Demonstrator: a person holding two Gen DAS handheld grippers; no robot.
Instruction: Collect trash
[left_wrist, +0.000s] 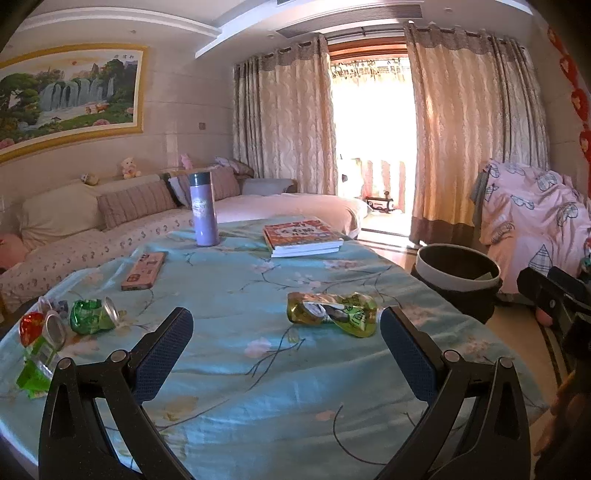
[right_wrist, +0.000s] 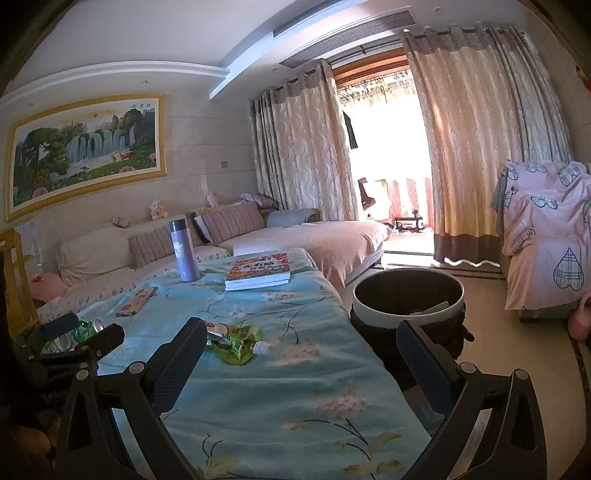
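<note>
Left wrist | left tool (left_wrist: 286, 332) wide open, empty | crushed pouch (left_wrist: 332, 313) just ahead

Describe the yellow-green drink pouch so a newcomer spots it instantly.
On the floral blue tablecloth, near the edge by the trash bin, lies the drink pouch. Unlike the crushed green can at far left, it is flat, crumpled foil, lying alone.

Blown-out window (left_wrist: 371, 122) backlight, dim interior, fisheye-warped edges

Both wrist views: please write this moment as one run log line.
left gripper: open, empty | right gripper: open, empty | pouch: on table | crushed can: on table | bin: beside table
</note>
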